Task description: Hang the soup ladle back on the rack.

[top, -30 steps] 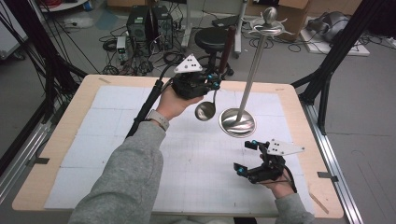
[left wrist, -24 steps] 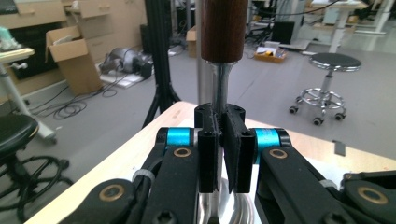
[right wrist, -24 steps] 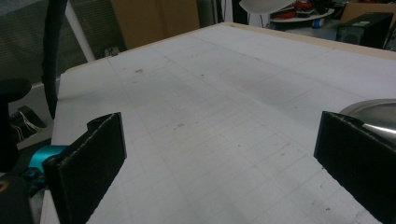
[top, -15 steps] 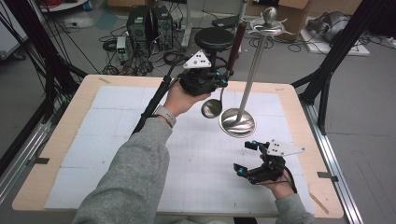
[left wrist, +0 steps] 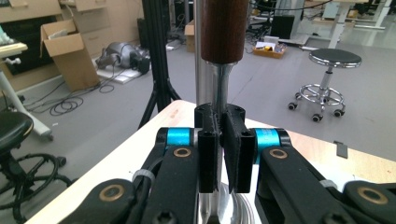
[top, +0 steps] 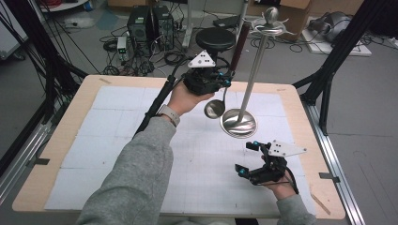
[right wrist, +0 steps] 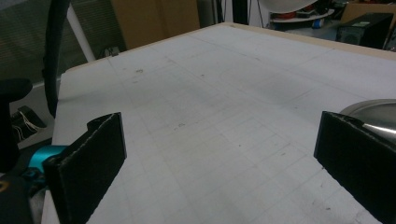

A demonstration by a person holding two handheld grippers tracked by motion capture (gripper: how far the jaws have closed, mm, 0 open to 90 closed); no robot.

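Note:
A ladle with a steel bowl and a dark wooden handle hangs upright in the air above the far middle of the table. My left gripper is shut on its steel stem, just below the wooden handle. Right beside it stands a steel utensil stand with a round base, a tall pole and hooks at the top. My right gripper rests low over the front right of the table with its jaws wide open and nothing between them. The stand's base shows past its right jaw.
The table carries a white gridded mat with a wooden rim around it. Behind the far edge are a black stool, computer boxes and cables on the floor. Black frame legs stand at the right.
My left gripper has shifted a little to the right and farther off with the ladle, nearer to the stand's pole. The right gripper has kept still.

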